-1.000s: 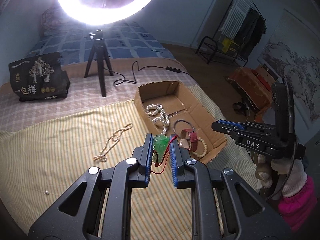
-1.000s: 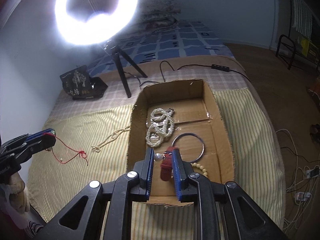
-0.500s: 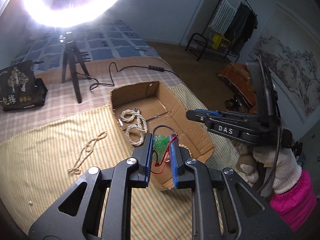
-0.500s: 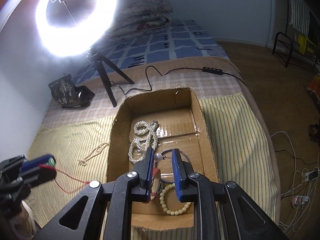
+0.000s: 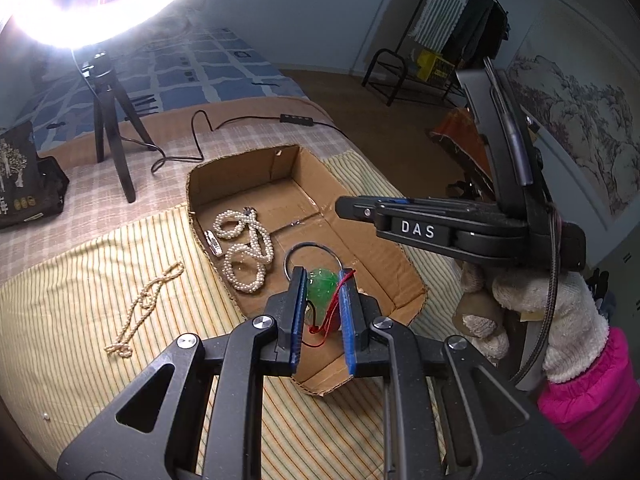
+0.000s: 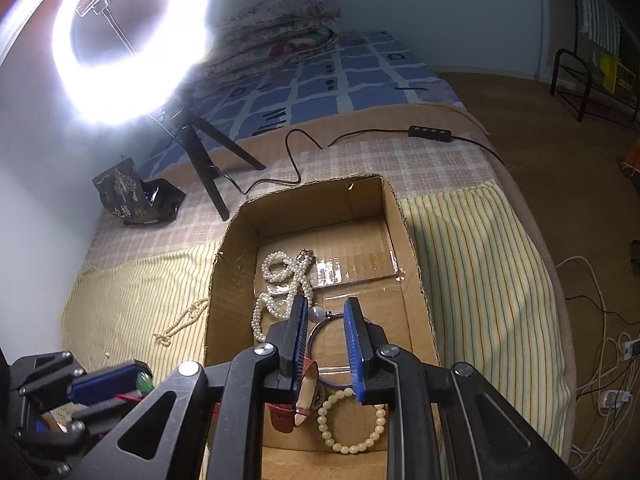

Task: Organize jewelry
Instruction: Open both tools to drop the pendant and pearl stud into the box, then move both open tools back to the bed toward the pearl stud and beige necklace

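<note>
The left gripper (image 5: 323, 304) pinches a translucent green pendant on a red cord (image 5: 322, 286), poised just above the near end of the open brown cardboard box (image 5: 404, 276). The right gripper (image 6: 326, 342) hangs over the same box, its blue pads narrowly apart with nothing between them. Under it lie a red leather strap (image 6: 298, 400), a cream bead bracelet (image 6: 352, 420) and a silver bangle (image 6: 320, 332); ahead, a white pearl necklace (image 6: 280, 284). Left of the box, a thin pearl chain (image 5: 146, 310) waits on the striped cloth (image 5: 80, 300).
</note>
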Demonstrator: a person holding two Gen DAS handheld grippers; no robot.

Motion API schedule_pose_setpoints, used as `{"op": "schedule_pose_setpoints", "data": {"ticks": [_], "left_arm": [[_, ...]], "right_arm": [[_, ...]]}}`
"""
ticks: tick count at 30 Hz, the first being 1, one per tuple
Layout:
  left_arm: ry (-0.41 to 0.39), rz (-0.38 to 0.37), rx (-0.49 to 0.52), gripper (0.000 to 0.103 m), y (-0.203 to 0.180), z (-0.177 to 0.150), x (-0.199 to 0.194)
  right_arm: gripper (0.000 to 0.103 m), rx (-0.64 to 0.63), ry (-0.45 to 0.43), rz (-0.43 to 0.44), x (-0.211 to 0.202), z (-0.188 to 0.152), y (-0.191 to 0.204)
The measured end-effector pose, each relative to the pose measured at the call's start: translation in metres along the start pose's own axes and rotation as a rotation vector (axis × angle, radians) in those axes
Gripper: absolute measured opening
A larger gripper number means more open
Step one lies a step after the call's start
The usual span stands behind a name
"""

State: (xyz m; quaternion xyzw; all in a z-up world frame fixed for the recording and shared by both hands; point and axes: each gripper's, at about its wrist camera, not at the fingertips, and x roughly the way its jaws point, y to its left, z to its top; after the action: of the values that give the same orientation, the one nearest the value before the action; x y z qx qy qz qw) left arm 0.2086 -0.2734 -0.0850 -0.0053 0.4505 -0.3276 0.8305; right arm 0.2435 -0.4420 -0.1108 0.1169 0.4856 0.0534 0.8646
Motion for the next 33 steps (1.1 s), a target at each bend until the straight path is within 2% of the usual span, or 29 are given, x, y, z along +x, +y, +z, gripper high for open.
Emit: {"op": "schedule_pose_setpoints", "data": {"ticks": [4, 7, 9, 10, 11, 12, 16, 19, 33], "left_arm": [[0.008, 0.009, 0.015, 0.015, -0.003, -0.001, 0.004], [0.011, 0.028, 0.037, 0.015, -0.005, -0.003, 0.004], [0.013, 0.039, 0.045, 0.033, -0.005, -0.004, 0.004], [0.009, 0.044, 0.046, 0.054, -0.005, -0.005, 0.004], [0.002, 0.048, 0.048, 0.062, -0.005, -0.005, 0.003], [-0.005, 0.056, 0.049, 0.062, -0.005, -0.005, 0.002], [0.004, 0.07, 0.059, 0.062, -0.004, -0.005, 0.002], [0.01, 0.081, 0.061, 0.062, -0.003, -0.006, 0.003], [0.015, 0.096, 0.065, 0.063, -0.001, -0.008, -0.005]], "right_arm": [[0.025, 0.004, -0.005, -0.001, 0.0, 0.0, -0.001], [0.038, 0.004, -0.009, -0.011, -0.001, 0.0, -0.001], [0.061, -0.002, -0.012, -0.022, -0.002, 0.0, 0.0], [0.068, -0.003, -0.017, -0.033, -0.002, 0.0, 0.001], [0.079, -0.005, -0.022, -0.042, -0.003, 0.0, 0.002], [0.084, -0.01, -0.03, -0.053, -0.004, 0.0, 0.003], [0.088, -0.015, -0.036, -0.063, -0.006, 0.002, 0.004], [0.096, -0.017, -0.039, -0.088, -0.006, 0.003, 0.006], [0.101, -0.01, -0.02, -0.141, -0.011, 0.001, 0.01]]}}
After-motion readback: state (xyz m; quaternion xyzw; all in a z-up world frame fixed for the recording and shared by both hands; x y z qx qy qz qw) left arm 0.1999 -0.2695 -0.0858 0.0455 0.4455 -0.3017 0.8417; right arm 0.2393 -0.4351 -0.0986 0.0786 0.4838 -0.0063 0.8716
